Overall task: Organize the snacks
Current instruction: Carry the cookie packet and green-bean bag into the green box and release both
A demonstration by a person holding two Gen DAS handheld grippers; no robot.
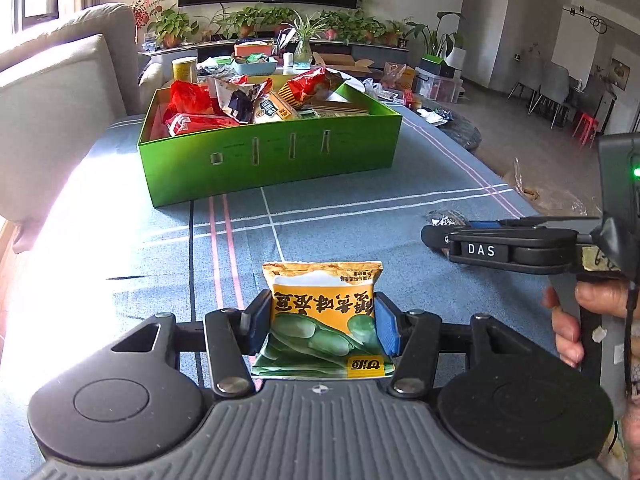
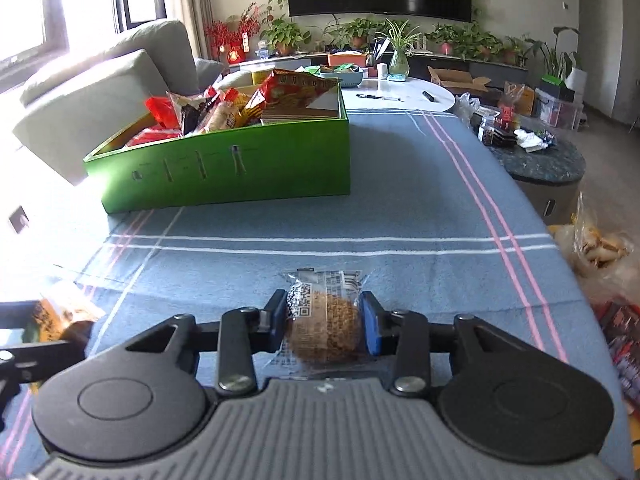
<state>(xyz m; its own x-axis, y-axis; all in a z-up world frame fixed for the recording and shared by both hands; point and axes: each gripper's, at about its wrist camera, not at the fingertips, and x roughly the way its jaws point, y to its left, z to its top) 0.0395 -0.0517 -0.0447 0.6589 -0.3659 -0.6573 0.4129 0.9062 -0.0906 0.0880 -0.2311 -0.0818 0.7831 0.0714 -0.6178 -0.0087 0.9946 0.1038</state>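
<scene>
- Blue striped cloth (image 2: pixel 400 200) covers the table, with the green box (image 1: pixel 272 152) of snacks at twelve o'clock.
- Left gripper (image 1: pixel 320 326) is clenched on a yellow bean pack (image 1: pixel 320 320).
- Right gripper (image 2: pixel 326 326) brackets a wrapped cake (image 2: pixel 326 328); its pads seem to touch it, but the grip isn't clear.
- Step: pick-up. Next, both snacks probably need carrying forward over the box wall.

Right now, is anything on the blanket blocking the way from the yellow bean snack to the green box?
Nothing visible. The left gripper holds the yellow bean snack, and only bare striped blanket lies between it and the green box. The box is already piled with snack bags.
</scene>
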